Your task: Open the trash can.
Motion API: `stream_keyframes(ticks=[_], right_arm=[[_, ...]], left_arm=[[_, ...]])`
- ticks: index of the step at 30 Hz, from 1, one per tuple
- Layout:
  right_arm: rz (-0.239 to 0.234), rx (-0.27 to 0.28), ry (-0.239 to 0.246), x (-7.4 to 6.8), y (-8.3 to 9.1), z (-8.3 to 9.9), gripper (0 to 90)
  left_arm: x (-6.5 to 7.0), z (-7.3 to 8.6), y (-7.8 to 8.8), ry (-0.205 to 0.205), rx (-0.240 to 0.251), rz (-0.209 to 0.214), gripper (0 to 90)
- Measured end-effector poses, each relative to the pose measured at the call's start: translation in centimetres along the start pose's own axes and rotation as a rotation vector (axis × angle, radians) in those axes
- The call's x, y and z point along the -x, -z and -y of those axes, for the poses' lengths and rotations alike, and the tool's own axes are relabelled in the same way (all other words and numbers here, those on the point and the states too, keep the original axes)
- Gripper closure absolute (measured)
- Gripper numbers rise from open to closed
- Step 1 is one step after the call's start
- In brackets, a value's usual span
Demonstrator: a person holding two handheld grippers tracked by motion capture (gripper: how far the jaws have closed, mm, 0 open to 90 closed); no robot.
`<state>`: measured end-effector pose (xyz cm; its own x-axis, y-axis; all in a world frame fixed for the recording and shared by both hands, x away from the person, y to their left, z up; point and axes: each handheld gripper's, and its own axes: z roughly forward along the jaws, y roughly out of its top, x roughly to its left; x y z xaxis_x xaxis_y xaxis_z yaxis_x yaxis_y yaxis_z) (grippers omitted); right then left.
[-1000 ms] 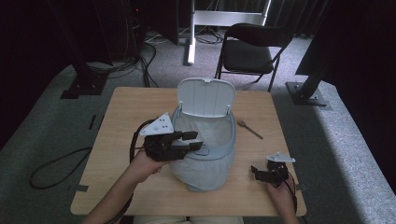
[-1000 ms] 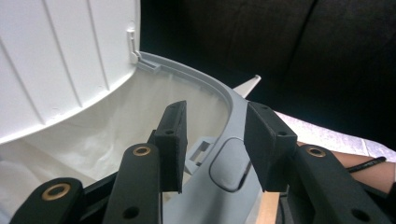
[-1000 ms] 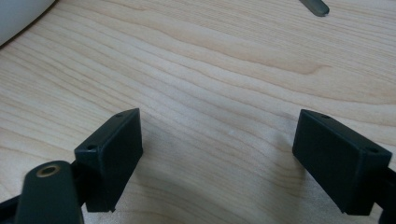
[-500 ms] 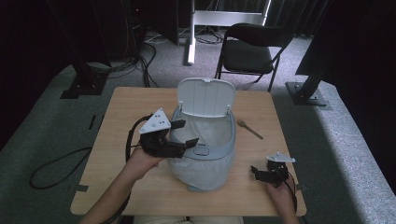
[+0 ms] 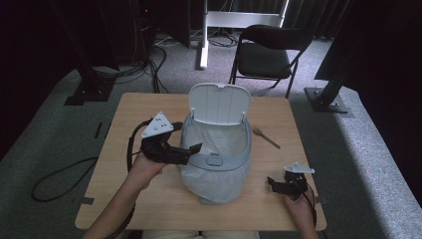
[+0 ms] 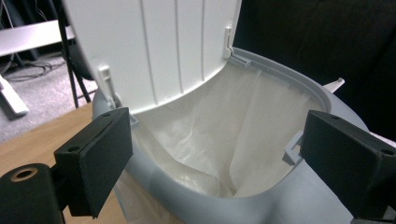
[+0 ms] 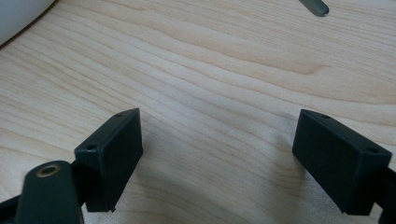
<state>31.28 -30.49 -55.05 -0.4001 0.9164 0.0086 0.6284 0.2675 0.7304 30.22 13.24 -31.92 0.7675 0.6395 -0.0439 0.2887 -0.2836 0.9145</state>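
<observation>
Gaping wide, left hand-held gripper (image 5: 186, 149) at lined bin (image 5: 219, 154) rim; right hand-held gripper (image 5: 278, 185) likewise wide over table (image 5: 278, 119).

Upright lid (image 5: 220, 103) behind open bin mouth (image 5: 217, 140)

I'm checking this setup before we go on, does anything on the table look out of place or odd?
The plastic liner hangs outside the small bin, draped down its front to the table. A wooden spoon lies loose to its right.

bin (image 5: 217, 164): base hidden by liner | spoon (image 7: 314, 5): cut off at top edge
</observation>
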Motion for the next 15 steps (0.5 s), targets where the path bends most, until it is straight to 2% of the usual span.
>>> stream_keyframes(ticks=[2, 5, 9, 12, 14, 15], right_arm=[[0.000, 0.000, 0.000, 0.0, 0.0, 0.0, 15.2], [0.000, 0.000, 0.000, 0.0, 0.0, 0.0, 15.2], [0.000, 0.000, 0.000, 0.0, 0.0, 0.0, 15.2], [0.001, 0.000, 0.000, 0.0, 0.0, 0.0, 15.1], [0.000, 0.000, 0.001, 0.0, 0.0, 0.0, 15.2], [0.001, 0.000, 0.000, 0.0, 0.0, 0.0, 15.2]], left_arm=[[-0.3, 0.1, 0.0, 0.001, -0.015, -0.009, 1.5], [-0.6, 0.4, 0.3, -0.006, -0.005, -0.055, 1.5], [-1.1, 1.0, 0.7, -0.011, 0.037, -0.088, 1.5], [-1.4, 1.5, 1.0, 0.000, 0.057, -0.101, 1.5], [-1.7, 1.9, 1.2, -0.009, 0.085, -0.117, 1.5], [-1.8, 2.0, 1.3, -0.012, 0.083, -0.125, 1.5]])
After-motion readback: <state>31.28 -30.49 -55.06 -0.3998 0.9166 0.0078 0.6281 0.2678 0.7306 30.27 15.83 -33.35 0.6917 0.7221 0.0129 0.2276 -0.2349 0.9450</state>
